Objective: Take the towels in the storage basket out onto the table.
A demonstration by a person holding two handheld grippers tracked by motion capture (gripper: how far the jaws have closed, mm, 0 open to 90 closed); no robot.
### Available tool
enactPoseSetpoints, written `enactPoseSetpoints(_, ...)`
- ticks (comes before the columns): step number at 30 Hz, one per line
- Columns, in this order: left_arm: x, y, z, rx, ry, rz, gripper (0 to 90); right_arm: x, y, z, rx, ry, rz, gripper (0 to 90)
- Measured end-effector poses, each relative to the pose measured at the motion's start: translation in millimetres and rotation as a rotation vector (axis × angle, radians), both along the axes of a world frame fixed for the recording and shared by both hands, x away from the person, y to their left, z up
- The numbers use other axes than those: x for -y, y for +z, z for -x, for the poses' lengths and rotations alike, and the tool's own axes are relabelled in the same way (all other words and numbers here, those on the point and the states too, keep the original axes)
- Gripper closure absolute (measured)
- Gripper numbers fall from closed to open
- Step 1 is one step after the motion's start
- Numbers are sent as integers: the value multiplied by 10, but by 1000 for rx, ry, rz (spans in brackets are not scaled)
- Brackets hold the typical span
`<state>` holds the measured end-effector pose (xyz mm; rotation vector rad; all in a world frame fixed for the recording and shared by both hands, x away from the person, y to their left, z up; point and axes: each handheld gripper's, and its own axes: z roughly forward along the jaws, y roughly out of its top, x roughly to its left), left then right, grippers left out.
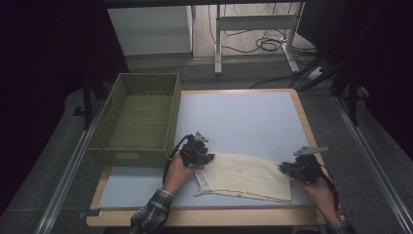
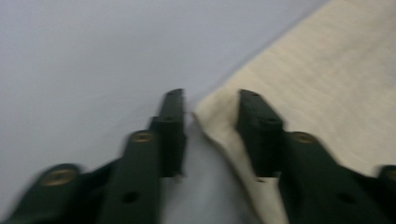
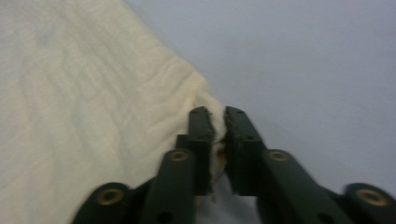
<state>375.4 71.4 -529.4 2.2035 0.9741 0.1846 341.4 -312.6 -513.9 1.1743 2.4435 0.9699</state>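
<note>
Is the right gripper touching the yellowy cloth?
Touching. In the right gripper view, the right gripper has its two black jaws squeezed onto a corner of the cloth, with the fabric pinched between them.

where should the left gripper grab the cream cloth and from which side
The cream cloth lies flat on the table, so a thin edge is the only real hold. Best looks like the far left corner, approached low from the left, one jaw under, one over. The left gripper straddles that corner, unpinched; the right gripper already clamps the opposite corner.
</note>
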Motion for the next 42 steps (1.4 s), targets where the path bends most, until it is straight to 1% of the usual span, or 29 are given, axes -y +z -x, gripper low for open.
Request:
enactPoseSetpoints(1, 5, 12, 17, 9, -8, -7, 793, -25, 15, -1, 1, -1, 20, 853)
enactPoseSetpoints(2, 7, 30, 39, 37, -9, -24, 840, -46, 34, -8, 19, -3, 51, 856)
enactPoseSetpoints(3, -6, 53, 52, 57, -10, -26, 860, -56, 60, -20, 39, -7, 75, 857)
enactPoseSetpoints(5, -52, 110, 78, 77, 10, 7, 866, -48, 122, -71, 63, -20, 67, 858)
enactPoseSetpoints(7, -98, 178, 104, 98, 25, 26, 865, -43, 189, -145, 79, -29, 64, 857)
enactPoseSetpoints(8, -119, 213, 113, 114, 33, 28, 864, -49, 220, -189, 92, -26, 63, 857)
enactPoseSetpoints(10, -149, 276, 123, 131, 45, 29, 862, -71, 275, -289, 109, -28, 64, 857)
enactPoseSetpoints(12, -171, 326, 130, 153, 63, 15, 863, -99, 309, -412, 118, -36, 61, 856)
enactPoseSetpoints(14, -182, 341, 124, 164, 95, 8, 859, -129, 336, -550, 130, -46, 56, 855)
enactPoseSetpoints(15, -175, 322, 109, 162, 111, -3, 835, -142, 331, -626, 128, -54, 49, 849)
enactPoseSetpoints(16, -163, 290, 85, 153, 119, -12, 760, -155, 305, -705, 108, -64, 49, 833)
enactPoseSetpoints(17, -156, 260, 73, 150, 126, -19, 666, -164, 270, -774, 77, -71, 42, 798)
enactPoseSetpoints(18, -152, 234, 67, 150, 130, -18, 623, -167, 241, -820, 63, -74, 31, 773)
enactPoseSetpoints(19, -149, 215, 62, 146, 131, -13, 588, -169, 227, -835, 60, -78, 20, 748)
enactPoseSetpoints(21, -143, 199, 54, 146, 126, 4, 503, -158, 235, -809, 57, -70, -11, 696)
enactPoseSetpoints(22, -139, 197, 40, 152, 121, -2, 495, -153, 240, -782, 54, -65, -23, 673)
enactPoseSetpoints(24, -130, 197, 0, 157, 126, -2, 460, -141, 253, -717, 43, -55, -15, 639)
enactPoseSetpoints(26, -122, 184, -51, 160, 129, -8, 452, -127, 263, -642, 36, -46, -30, 626)
enactPoseSetpoints(28, -125, 151, -104, 157, 133, -18, 434, -121, 263, -571, 9, -34, -56, 612)
enactPoseSetpoints(29, -125, 131, -125, 154, 139, -26, 434, -128, 258, -531, 10, -38, -58, 590)
enactPoseSetpoints(30, -117, 112, -139, 154, 141, -36, 433, -137, 254, -486, 10, -38, -54, 589)
enactPoseSetpoints(32, -104, 61, -165, 149, 143, -37, 418, -153, 241, -410, 11, -29, -49, 570)
enactPoseSetpoints(34, -89, -3, -190, 140, 150, -48, 411, -170, 215, -348, 6, -16, -60, 555)
enactPoseSetpoints(35, -92, -34, -206, 142, 149, -57, 407, -182, 200, -317, 7, -11, -55, 545)
enactPoseSetpoints(36, -98, -63, -219, 137, 148, -54, 399, -194, 187, -286, 9, -6, -51, 537)
enactPoseSetpoints(37, -107, -87, -224, 132, 153, -30, 389, -204, 175, -256, 12, 2, -50, 529)
enactPoseSetpoints(39, -123, -114, -234, 125, 162, -2, 367, -228, 155, -198, 19, 14, -46, 508)
enactPoseSetpoints(40, -131, -132, -241, 126, 159, 12, 358, -243, 148, -170, 24, 23, -43, 506)
enactPoseSetpoints(42, -138, -136, -246, 119, 155, 19, 336, -283, 136, -117, 32, 41, -34, 503)
